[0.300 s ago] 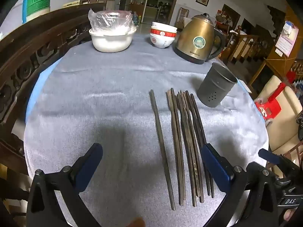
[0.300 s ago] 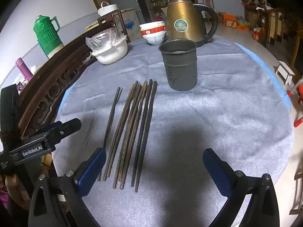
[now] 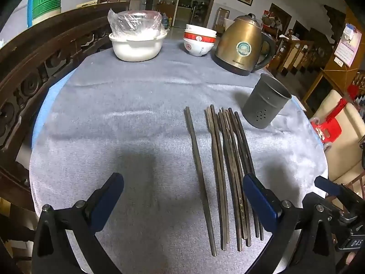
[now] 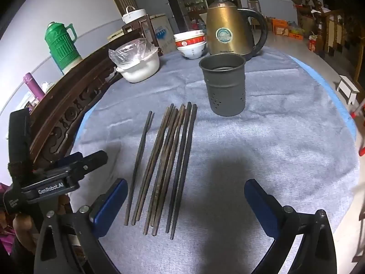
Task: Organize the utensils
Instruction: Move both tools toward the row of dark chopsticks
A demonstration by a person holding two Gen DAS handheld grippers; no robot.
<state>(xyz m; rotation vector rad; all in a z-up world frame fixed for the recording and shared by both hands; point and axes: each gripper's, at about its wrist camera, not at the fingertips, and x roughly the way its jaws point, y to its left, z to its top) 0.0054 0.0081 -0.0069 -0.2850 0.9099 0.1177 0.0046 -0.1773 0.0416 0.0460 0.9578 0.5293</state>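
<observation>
Several dark chopsticks [image 3: 230, 171] lie side by side on the grey tablecloth [image 3: 114, 114], with a separate pair [image 3: 197, 159] just left of them. A grey perforated metal holder [image 3: 264, 101] stands upright to their far right. My left gripper [image 3: 182, 180] hovers open over the near ends, nothing between its blue pads. In the right wrist view the bunch [image 4: 173, 159] and the pair [image 4: 141, 150] lie left of centre, and the holder [image 4: 224, 86] stands behind them. My right gripper [image 4: 185, 183] is open and empty above the cloth.
At the back stand a brass kettle [image 3: 241, 45], stacked red-and-white bowls [image 3: 199, 42] and a white bowl under plastic wrap [image 3: 136, 45]. A carved wooden chair back [image 3: 34, 68] curves along the left edge. A green thermos [image 4: 61, 43] sits behind it.
The right wrist view has shifted slightly, so the holder and chopsticks sit a little lower and further right. Both grippers remain wide open.
</observation>
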